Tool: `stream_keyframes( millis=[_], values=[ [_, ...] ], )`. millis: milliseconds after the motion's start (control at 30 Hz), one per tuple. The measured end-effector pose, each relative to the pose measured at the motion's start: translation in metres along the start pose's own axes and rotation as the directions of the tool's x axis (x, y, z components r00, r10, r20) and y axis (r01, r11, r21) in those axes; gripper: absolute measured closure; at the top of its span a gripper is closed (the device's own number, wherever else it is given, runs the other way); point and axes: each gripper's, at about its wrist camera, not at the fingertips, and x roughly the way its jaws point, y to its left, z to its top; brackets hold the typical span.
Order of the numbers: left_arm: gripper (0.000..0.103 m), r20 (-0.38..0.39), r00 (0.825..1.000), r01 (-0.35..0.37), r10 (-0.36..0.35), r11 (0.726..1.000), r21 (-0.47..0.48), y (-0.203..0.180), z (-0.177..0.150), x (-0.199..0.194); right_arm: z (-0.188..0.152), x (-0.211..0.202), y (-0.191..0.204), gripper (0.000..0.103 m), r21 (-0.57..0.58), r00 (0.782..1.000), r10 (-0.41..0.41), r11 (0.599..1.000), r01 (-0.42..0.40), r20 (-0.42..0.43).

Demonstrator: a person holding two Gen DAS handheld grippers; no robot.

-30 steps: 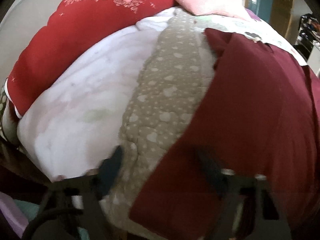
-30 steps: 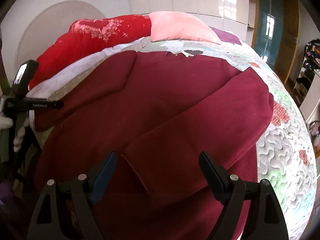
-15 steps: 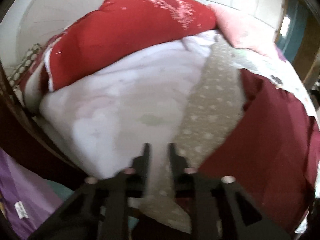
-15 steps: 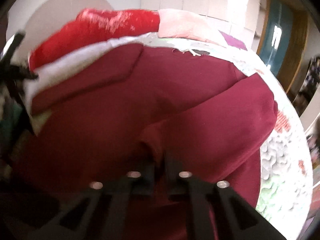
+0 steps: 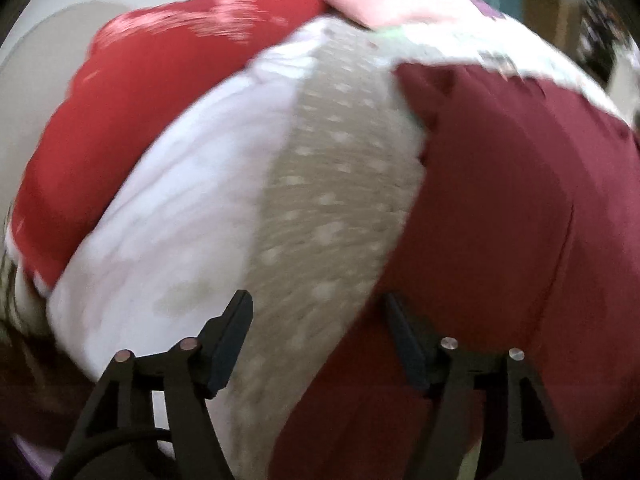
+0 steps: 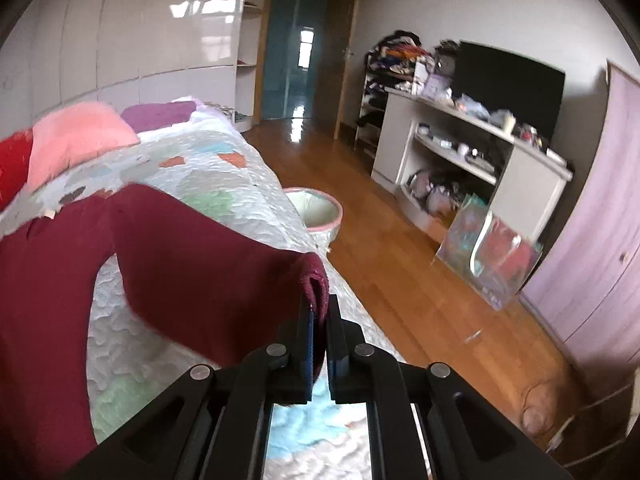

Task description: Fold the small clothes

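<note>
Left wrist view: our left gripper (image 5: 318,336) hangs released over the maroon sweater (image 5: 500,216) lying on the bed (image 5: 332,208). Right wrist view: our right gripper (image 6: 319,322) clenches the sleeve cuff (image 6: 316,280); soft and limp, we judge it best gripped at hems

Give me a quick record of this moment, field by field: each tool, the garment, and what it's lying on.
left tool: open, holding nothing, over the beige spotted blanket
right tool: shut on the sweater's sleeve cuff, lifted off the bed
sweater: dark red, body flat, one sleeve raised
bed quilt: patchwork, under the sweater
pillows: red pillow, pink pillow
</note>
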Motion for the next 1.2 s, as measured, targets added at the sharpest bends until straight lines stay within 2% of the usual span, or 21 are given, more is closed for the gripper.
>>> stream_keyframes(
  millis=[33, 67, 100, 133, 267, 333, 367, 400, 433, 500, 567, 633, 667, 700, 733, 800, 900, 1033, 1100, 1200],
  values=[
    [0.039, -0.013, 1.000, -0.005, 0.006, 0.999, 0.043, -0.009, 0.003, 0.006, -0.003, 0.003, 0.001, 0.098, 0.004, 1.000, 0.024, 1.000, -0.024, -0.014],
    [0.058, -0.028, 1.000, 0.007, -0.006, 0.998, 0.070, -0.015, 0.006, 0.009, -0.004, 0.005, 0.003, 0.098, 0.009, 0.999, 0.041, 0.999, -0.041, -0.023],
    [0.087, -0.046, 0.998, 0.046, -0.043, 0.997, 0.068, -0.017, 0.008, 0.009, -0.007, 0.003, 0.003, 0.097, 0.013, 0.998, 0.053, 0.999, -0.053, -0.027],
    [0.101, -0.057, 0.996, 0.069, -0.066, 0.996, 0.058, -0.018, 0.010, 0.005, -0.006, 0.005, 0.005, 0.097, 0.026, 0.997, 0.075, 0.997, -0.074, -0.035],
    [0.099, -0.019, 1.000, -0.004, 0.004, 1.000, 0.014, -0.002, 0.013, -0.012, -0.011, 0.002, 0.012, 0.097, 0.039, 0.992, 0.125, 0.992, -0.124, -0.034],
    [0.099, -0.010, 0.996, -0.086, 0.086, 0.995, -0.039, 0.021, 0.014, -0.016, -0.014, 0.000, 0.014, 0.097, 0.031, 0.991, 0.132, 0.991, -0.131, -0.025],
    [0.099, -0.007, 0.986, -0.167, 0.167, 0.984, -0.062, 0.035, 0.015, -0.016, -0.016, 0.002, 0.015, 0.097, 0.029, 0.990, 0.137, 0.990, -0.136, -0.023],
    [0.099, -0.019, 0.967, -0.253, 0.253, 0.963, -0.095, 0.051, 0.016, -0.015, -0.016, 0.002, 0.016, 0.097, 0.029, 0.990, 0.141, 0.990, -0.140, -0.022],
    [0.099, -0.038, 0.953, -0.302, 0.300, 0.944, -0.134, 0.065, 0.017, -0.013, -0.016, 0.003, 0.017, 0.097, 0.030, 0.989, 0.143, 0.989, -0.143, -0.022],
    [0.099, -0.104, 0.919, -0.393, 0.379, 0.882, -0.260, 0.102, 0.016, -0.011, -0.018, 0.007, 0.018, 0.096, 0.032, 0.989, 0.144, 0.989, -0.143, -0.028],
    [0.098, -0.112, 0.907, -0.419, 0.405, 0.856, -0.302, 0.119, 0.014, -0.016, -0.021, 0.011, 0.016, 0.091, 0.049, 0.987, 0.152, 0.988, -0.150, -0.049],
    [0.096, -0.072, 0.916, -0.395, 0.395, 0.857, -0.331, 0.119, 0.010, -0.030, -0.025, 0.014, 0.010, 0.074, 0.098, 0.981, 0.180, 0.980, -0.173, -0.072],
    [0.089, -0.036, 0.930, -0.355, 0.365, 0.871, -0.339, 0.117, 0.009, -0.038, -0.026, 0.015, 0.007, 0.069, 0.114, 0.979, 0.191, 0.977, -0.182, -0.075],
    [0.077, -0.004, 0.942, -0.318, 0.337, 0.885, -0.342, 0.111, 0.004, -0.047, -0.028, 0.015, 0.003, 0.062, 0.140, 0.975, 0.208, 0.971, -0.196, -0.075],
    [0.071, 0.033, 0.949, -0.284, 0.313, 0.897, -0.339, 0.103, 0.000, -0.057, -0.030, 0.015, -0.002, 0.059, 0.167, 0.971, 0.227, 0.963, -0.212, -0.074],
    [0.056, 0.114, 0.953, -0.231, 0.280, 0.917, -0.325, 0.082, -0.010, -0.077, -0.033, 0.016, -0.012, 0.058, 0.223, 0.957, 0.279, 0.941, -0.255, -0.084],
    [0.048, 0.182, 0.960, -0.149, 0.213, 0.938, -0.312, 0.050, -0.019, -0.103, -0.041, 0.017, -0.027, 0.058, 0.324, 0.919, 0.385, 0.884, -0.338, -0.090],
    [0.033, 0.229, 0.969, -0.013, 0.092, 0.946, -0.325, 0.022, -0.027, -0.125, -0.059, 0.018, -0.040, 0.058, 0.420, 0.871, 0.481, 0.814, -0.402, -0.098],
    [0.032, 0.228, 0.972, 0.022, 0.055, 0.946, -0.323, 0.008, -0.030, -0.123, -0.067, 0.021, -0.042, 0.058, 0.438, 0.869, 0.483, 0.808, -0.394, -0.111],
    [0.032, 0.207, 0.978, 0.058, 0.005, 0.954, -0.295, -0.013, -0.033, -0.119, -0.073, 0.026, -0.042, 0.056, 0.430, 0.884, 0.449, 0.829, -0.359, -0.128]
  ],
)
